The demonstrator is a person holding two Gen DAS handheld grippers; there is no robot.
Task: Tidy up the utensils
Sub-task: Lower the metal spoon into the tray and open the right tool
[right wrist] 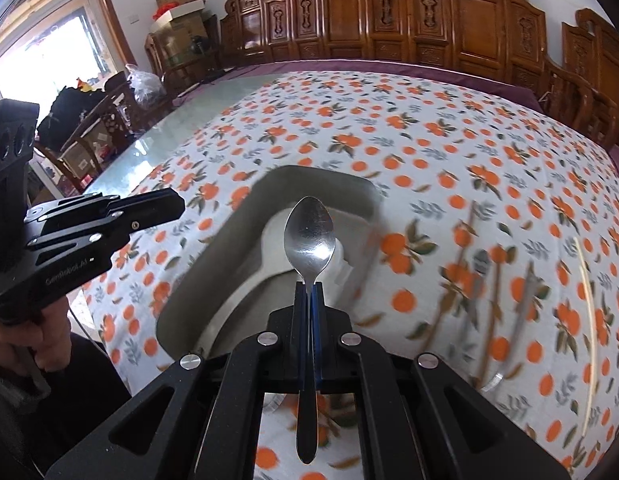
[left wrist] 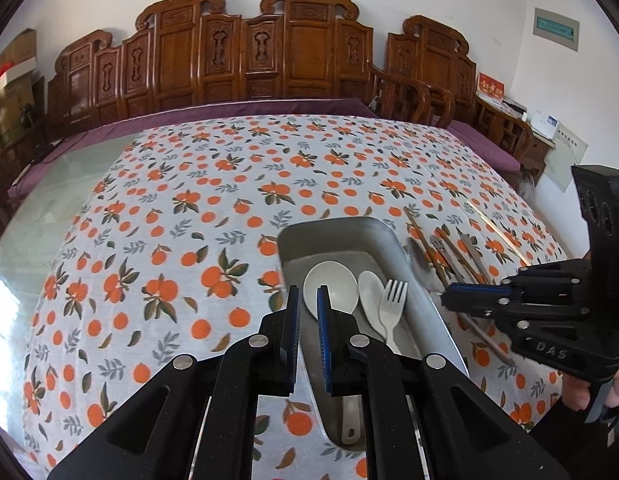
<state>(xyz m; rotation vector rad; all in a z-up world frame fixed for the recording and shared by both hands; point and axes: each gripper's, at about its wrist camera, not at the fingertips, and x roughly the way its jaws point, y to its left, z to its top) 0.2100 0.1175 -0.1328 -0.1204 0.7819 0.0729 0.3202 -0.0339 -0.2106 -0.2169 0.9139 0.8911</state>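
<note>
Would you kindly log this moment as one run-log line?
right gripper: shut on metal spoon over tray | left gripper: shut, holding nothing | tray: ladle, spoon, fork

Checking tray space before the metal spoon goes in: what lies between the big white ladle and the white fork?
In the left wrist view, one smaller white spoon lies between the ladle and fork in the metal tray.

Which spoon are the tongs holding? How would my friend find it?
Find the steel tray on the orange-patterned tablecloth. Above it, the right tongs are shut on a shiny metal spoon, bowl pointing away. The spoons in the tray are pale plastic; this one is mirror-bright.
</note>
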